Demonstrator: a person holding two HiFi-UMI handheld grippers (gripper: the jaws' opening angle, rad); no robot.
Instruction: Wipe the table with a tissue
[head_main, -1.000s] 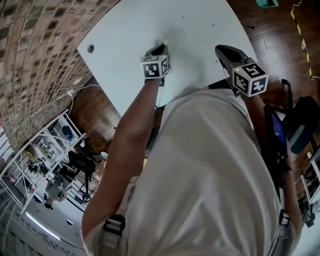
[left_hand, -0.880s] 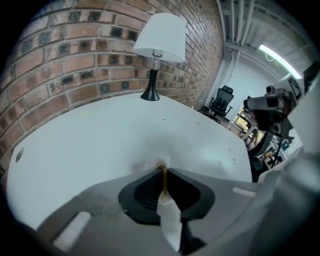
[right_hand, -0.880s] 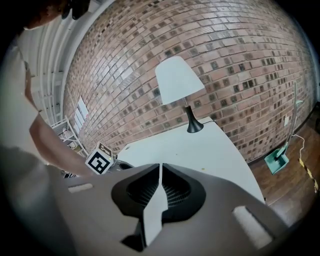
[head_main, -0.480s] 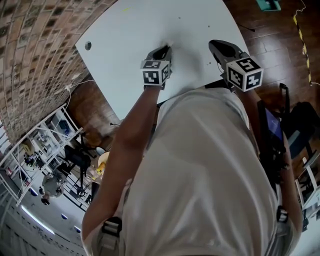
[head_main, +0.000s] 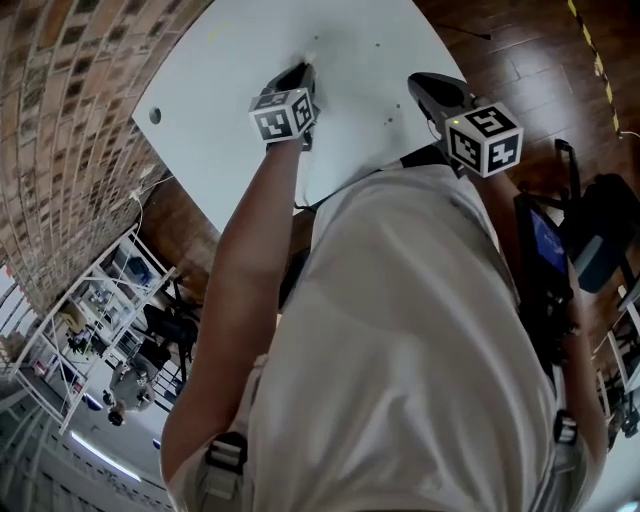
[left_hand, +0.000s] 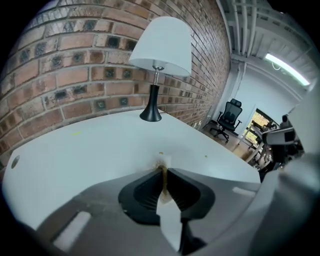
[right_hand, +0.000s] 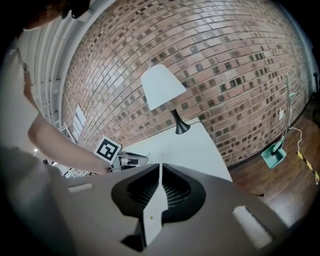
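Observation:
A small white tissue (left_hand: 161, 163), stained brown at the pinch, pokes out of the tips of my left gripper (left_hand: 163, 170), which is shut on it and presses it to the white table (left_hand: 85, 150). In the head view the left gripper (head_main: 298, 76) reaches over the table's middle with the tissue (head_main: 309, 57) at its tip. My right gripper (head_main: 428, 88) hovers near the table's right edge. Its jaws are shut with nothing between them in the right gripper view (right_hand: 160, 165). A few small crumbs (left_hand: 161, 153) lie just beyond the tissue.
A lamp (left_hand: 160, 65) with a white shade stands at the table's far end against the brick wall. The table (head_main: 220, 90) has a cable hole (head_main: 154, 115) near its left edge. An office chair (left_hand: 228, 114) and wooden floor (head_main: 520, 60) lie beyond the table.
My left gripper has slid farther out across the table with the tissue. The right gripper stayed near the table's right edge.

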